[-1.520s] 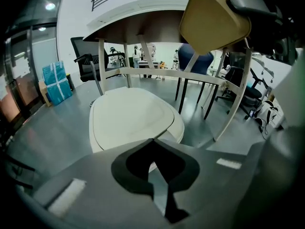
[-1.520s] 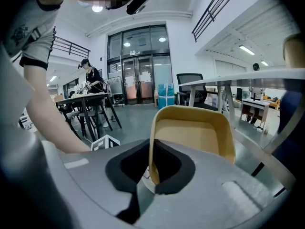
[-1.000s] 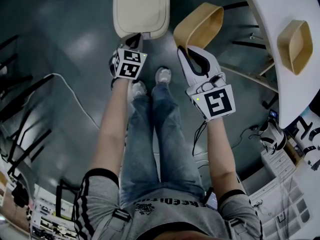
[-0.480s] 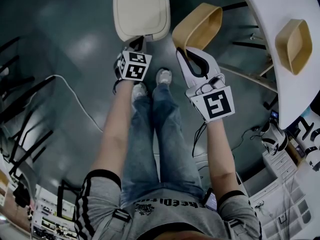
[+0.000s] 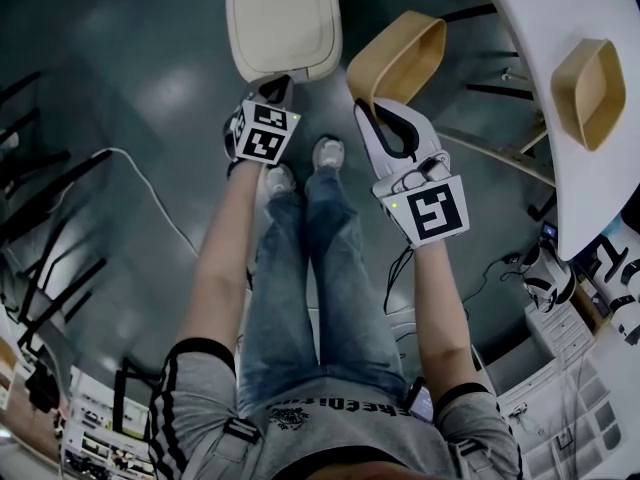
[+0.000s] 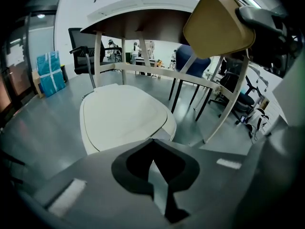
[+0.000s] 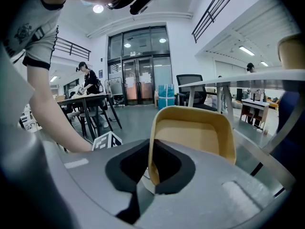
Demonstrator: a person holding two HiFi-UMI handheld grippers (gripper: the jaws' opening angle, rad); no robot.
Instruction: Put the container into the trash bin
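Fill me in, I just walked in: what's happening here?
A person holds a gripper in each hand. The right gripper is clamped on the rim of a tan container, held in the air beside the closed white trash bin. The left gripper, jaws together and empty, points at the bin's near edge. The container is not in yet.

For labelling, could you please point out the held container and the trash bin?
held container (image 5: 400, 56): head view, its tan wall.
trash bin (image 5: 282, 18): head view, middle of its lid.
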